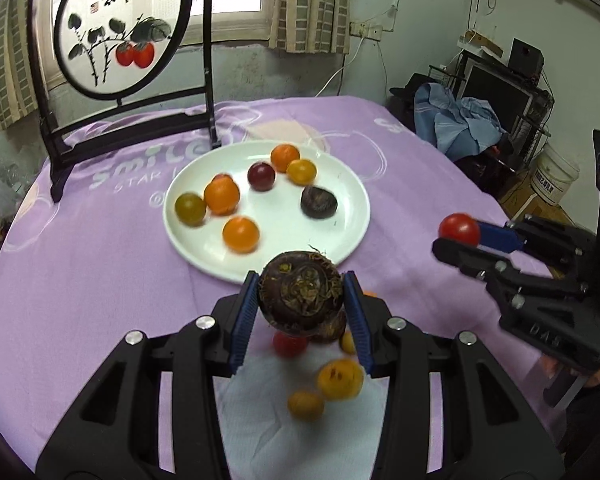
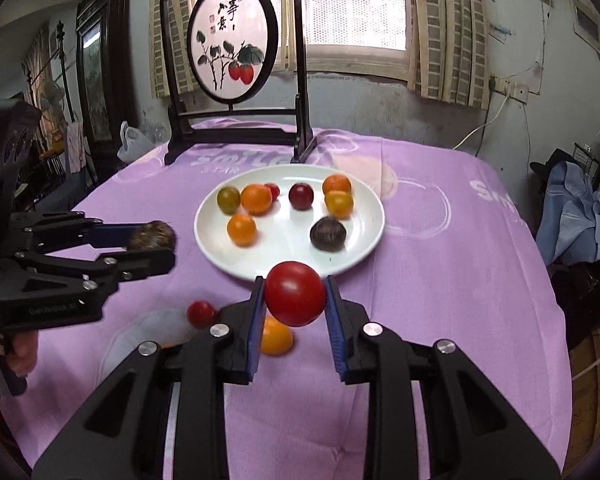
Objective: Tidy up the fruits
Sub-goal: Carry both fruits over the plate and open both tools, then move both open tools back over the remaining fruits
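My left gripper (image 1: 301, 294) is shut on a dark brown water chestnut (image 1: 301, 296), held above the table just before the near rim of the white plate (image 1: 340, 236). My right gripper (image 2: 295, 300) is shut on a red tomato (image 2: 295, 294), also just before the plate (image 2: 368, 240). The plate holds several small orange, yellow, green and dark red tomatoes and another water chestnut (image 1: 318, 202). Loose fruits lie on a white napkin (image 1: 292, 432) below my left gripper, among them an orange one (image 1: 340, 379). The left gripper also shows in the right wrist view (image 2: 156, 246), the right gripper in the left wrist view (image 1: 456, 236).
A purple cloth (image 2: 460, 280) covers the round table. A black-framed round painted screen (image 1: 118, 32) stands at the table's far side behind the plate. A red tomato (image 2: 201, 314) and an orange one (image 2: 276, 338) lie on the cloth. Clutter and blue fabric (image 1: 456, 120) sit beyond the right edge.
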`<state>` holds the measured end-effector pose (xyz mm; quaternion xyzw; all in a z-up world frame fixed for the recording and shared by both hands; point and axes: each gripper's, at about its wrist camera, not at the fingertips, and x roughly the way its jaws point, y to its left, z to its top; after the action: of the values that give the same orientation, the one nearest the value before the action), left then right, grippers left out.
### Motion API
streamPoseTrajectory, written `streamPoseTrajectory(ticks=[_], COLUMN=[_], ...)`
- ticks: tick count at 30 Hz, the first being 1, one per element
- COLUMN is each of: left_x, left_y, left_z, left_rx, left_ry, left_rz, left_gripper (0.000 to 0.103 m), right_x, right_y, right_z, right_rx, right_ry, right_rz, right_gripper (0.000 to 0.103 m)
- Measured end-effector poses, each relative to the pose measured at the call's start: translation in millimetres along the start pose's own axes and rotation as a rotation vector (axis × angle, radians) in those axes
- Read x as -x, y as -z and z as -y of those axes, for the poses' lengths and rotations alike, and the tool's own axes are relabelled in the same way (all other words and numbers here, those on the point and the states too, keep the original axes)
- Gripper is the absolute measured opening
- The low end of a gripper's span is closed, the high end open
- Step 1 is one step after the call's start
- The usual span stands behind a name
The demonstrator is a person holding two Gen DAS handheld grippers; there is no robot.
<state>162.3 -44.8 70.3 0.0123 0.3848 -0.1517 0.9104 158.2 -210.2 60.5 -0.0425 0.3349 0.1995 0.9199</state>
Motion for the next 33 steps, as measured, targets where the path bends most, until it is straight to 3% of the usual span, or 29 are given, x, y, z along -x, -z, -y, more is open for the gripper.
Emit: streamPoseTrajectory(ticks=[10, 18, 19, 20, 21, 27, 33], left_x=[-83.7, -109.6, -110.6, -110.3, -108.1, -86.7, -61.0], left_y=[-30.5, -40.0, -40.8, -41.5, -41.9, -40.2, -19.7], left_z=[-26.2, -32.3, -33.6, -35.3, -36.8, -41.8, -39.8], left_rx=[0.117, 0.149, 0.161, 0.179, 0.19, 0.208, 0.173], left_ry=[-0.011, -0.006, -0.002, -0.008, -0.016, -0.006, -0.036], left_rz=[-0.078, -0.092, -0.09, -0.087, -0.079, -0.053, -0.048], left_gripper=[0.043, 0.044, 0.053, 0.077, 0.082, 0.084, 0.087], right_x=[-80.2, -118.0, -120.4, -121.6, -120.2, -104.4, -78.3], right_y=[-16.8, -17.8, -17.6, -17.1, -16.5, -7.5, 9.9], right_z=[2.2, 2.6, 3.5, 4.8, 6.0, 8.6, 12.2], right_rx=[0.004, 0.021, 0.014, 0.0, -0.008, -0.015, -0.046], right_ry=[0.016, 0.05, 0.047, 0.046, 0.049, 0.028, 0.016], right_rz=[-0.09, -0.146, -0.152, -0.157, -0.152, -0.148, -0.147], right_gripper=[0.029, 0.032, 0.036, 0.037, 0.038, 0.038, 0.049])
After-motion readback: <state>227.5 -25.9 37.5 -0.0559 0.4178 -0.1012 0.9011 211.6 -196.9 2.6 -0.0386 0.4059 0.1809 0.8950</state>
